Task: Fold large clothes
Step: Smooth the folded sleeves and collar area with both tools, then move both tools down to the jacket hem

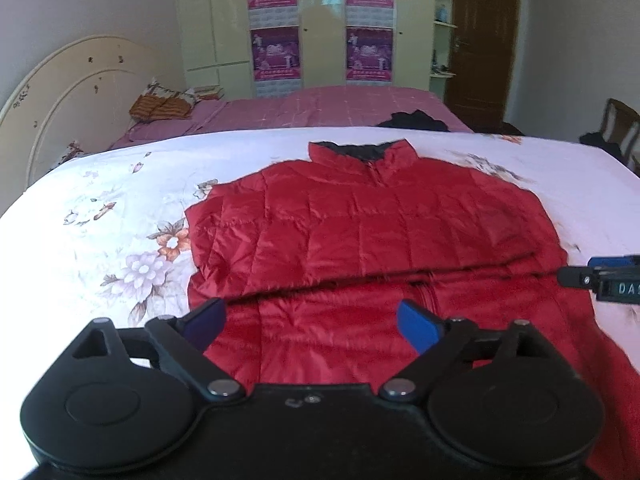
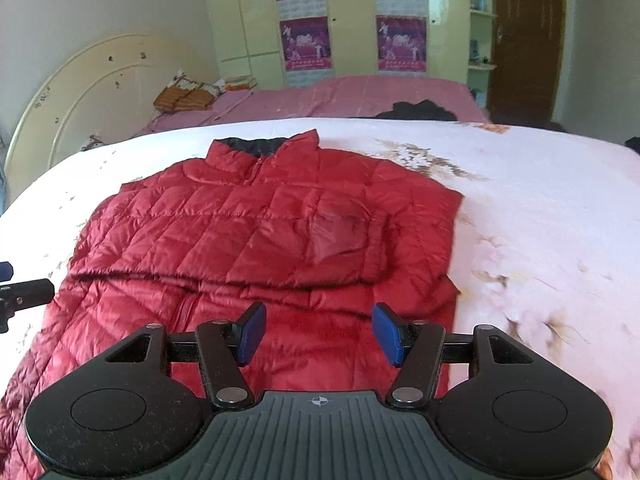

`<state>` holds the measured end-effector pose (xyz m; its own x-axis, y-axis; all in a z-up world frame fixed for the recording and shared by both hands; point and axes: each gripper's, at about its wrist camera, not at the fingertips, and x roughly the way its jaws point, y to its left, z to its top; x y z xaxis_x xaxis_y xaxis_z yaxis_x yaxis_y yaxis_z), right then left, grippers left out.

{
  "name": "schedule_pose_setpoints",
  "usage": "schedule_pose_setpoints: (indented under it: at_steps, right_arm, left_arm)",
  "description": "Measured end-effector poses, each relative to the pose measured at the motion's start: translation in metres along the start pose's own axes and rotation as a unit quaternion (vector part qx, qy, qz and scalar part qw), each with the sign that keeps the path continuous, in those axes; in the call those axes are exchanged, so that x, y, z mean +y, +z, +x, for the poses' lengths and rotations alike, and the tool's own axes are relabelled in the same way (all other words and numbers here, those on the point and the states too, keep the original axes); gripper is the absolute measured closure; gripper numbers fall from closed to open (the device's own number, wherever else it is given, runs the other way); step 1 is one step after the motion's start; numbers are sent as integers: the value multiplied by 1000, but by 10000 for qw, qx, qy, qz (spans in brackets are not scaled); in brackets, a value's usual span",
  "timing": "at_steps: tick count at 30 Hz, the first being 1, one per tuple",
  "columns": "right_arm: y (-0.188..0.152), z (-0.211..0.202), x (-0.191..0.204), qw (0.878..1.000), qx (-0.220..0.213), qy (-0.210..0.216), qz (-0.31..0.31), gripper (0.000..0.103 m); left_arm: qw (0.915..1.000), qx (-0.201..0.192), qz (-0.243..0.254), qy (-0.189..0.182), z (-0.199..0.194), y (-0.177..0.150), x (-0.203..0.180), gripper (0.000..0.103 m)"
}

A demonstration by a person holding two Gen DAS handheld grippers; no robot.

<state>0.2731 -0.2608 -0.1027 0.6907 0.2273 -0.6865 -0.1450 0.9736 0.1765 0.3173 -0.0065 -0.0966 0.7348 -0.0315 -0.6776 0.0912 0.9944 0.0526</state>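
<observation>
A: Any writing showing?

B: Only on the right gripper (image 1: 612,280) as it is poking in at the edge of the left view: the white letters "DA", cut off by the frame. The four posters (image 1: 274,54) on the wardrobe (image 1: 216,20) are carrying text, but it is too blurred to read.

A: What is the jacket (image 1: 360,232) lying on?

B: It is lying flat on a white floral sheet (image 1: 120,216), collar pointing away, with both sleeves folded across the chest. One jacket, red and quilted, with a dark collar lining.

A: And the room?

B: A bedroom. A pink bed (image 1: 340,108) is standing behind the sheet with a cream headboard (image 1: 72,100), two pillows (image 1: 164,102) and one dark garment (image 1: 416,120) on it. A brown door (image 1: 480,40) is showing to the right and a chair (image 1: 620,124) at the far right edge.

A: The grippers?

B: The left gripper (image 1: 312,328) is hovering over the jacket's lower part with its blue pads (image 1: 416,330) standing wide apart, nothing between them. The right one (image 2: 318,334) is hanging over the same lower part, its jaws parted less widely and also holding nothing.
</observation>
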Motion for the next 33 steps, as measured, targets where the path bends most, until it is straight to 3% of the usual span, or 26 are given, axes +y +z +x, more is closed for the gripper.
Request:
schedule_pose_setpoints:
  at_steps: [1, 2, 3, 7, 17, 33]
  right_arm:
    - [-5, -7, 3, 10000, -20, -57, 21, 37]
    - [-10, -14, 6, 9999, -67, -122, 42, 11]
    - [-15, -23, 10, 9996, -189, -215, 34, 1]
    - [-36, -50, 30, 9981, -385, -444, -205, 1]
    - [-73, -82, 57, 9975, -322, -546, -309, 1]
    - [-128, -109, 33, 9930, -5, -1049, -536, 1]
  left_arm:
    - [10000, 4, 33, -46, -3, -4, 2, 10]
    - [9999, 7, 68, -87, -7, -9, 4, 10]
    - [9999, 12, 82, -110, -10, -14, 7, 9]
    - [9997, 71, 32, -231, -23, -32, 21, 9]
    - [9994, 173, 79, -301, -49, -73, 56, 9]
    - [9976, 569, -241, -323, -68, -136, 104, 14]
